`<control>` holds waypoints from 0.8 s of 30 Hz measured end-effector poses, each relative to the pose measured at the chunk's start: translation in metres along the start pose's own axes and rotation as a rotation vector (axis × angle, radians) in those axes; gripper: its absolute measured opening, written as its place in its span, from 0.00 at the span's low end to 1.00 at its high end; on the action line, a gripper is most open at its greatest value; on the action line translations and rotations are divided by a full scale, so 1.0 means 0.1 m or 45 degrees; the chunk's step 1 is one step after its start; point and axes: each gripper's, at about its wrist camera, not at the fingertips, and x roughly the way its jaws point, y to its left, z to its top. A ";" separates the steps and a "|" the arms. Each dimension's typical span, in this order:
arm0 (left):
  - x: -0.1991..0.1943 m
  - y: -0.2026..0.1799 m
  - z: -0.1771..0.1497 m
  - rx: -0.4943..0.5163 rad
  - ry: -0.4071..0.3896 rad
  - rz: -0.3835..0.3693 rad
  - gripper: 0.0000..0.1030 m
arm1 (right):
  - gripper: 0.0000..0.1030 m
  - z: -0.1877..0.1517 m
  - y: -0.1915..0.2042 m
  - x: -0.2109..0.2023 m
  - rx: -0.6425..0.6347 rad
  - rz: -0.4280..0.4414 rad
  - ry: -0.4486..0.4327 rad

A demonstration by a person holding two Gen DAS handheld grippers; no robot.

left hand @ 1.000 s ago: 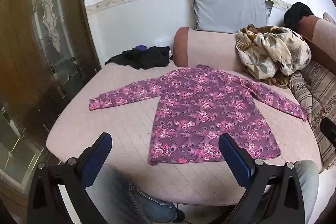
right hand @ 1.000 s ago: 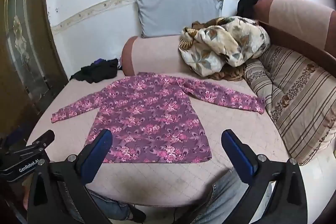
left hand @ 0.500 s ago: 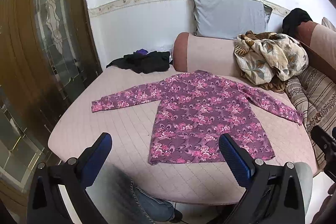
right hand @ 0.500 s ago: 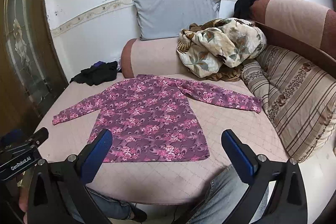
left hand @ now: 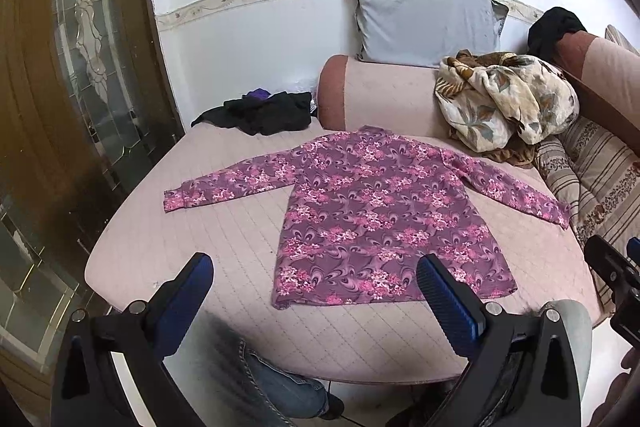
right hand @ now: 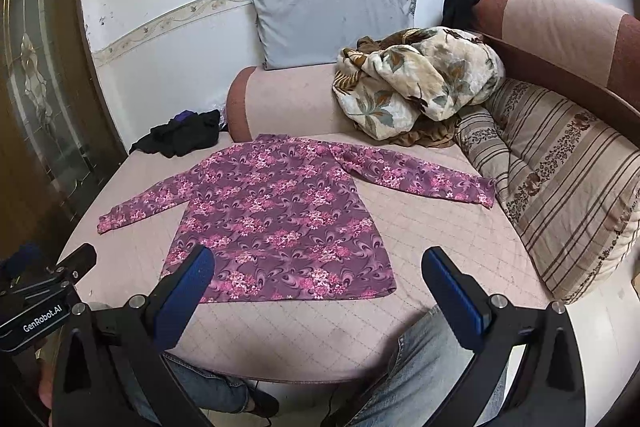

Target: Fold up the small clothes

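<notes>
"GenRobot.AI" reads in white on the black body of the left tool (right hand: pixel 52 291), seen at the left edge of the right wrist view. Both tools hang at the near edge of the bed (left hand: pixel 224 227), above the person's jeans, clear of the cloth. The left tool (left hand: pixel 314 293) gapes wide with nothing between its blue pads; the right tool (right hand: pixel 318 287) gapes just as wide and holds nothing. Beyond them lies the purple floral shirt (left hand: pixel 380 215), flat on the pink quilted bed, long sleeves spread left and right, hem nearest, collar far, by the bolster (left hand: pixel 384 95).
</notes>
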 end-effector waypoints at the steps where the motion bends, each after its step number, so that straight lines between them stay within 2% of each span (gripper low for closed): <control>1: 0.00 0.00 0.00 0.002 0.001 0.001 1.00 | 1.00 -0.01 0.00 0.01 -0.002 -0.001 0.002; 24: 0.14 -0.15 0.03 0.027 0.040 -0.005 1.00 | 1.00 0.01 -0.05 0.12 0.023 -0.009 0.023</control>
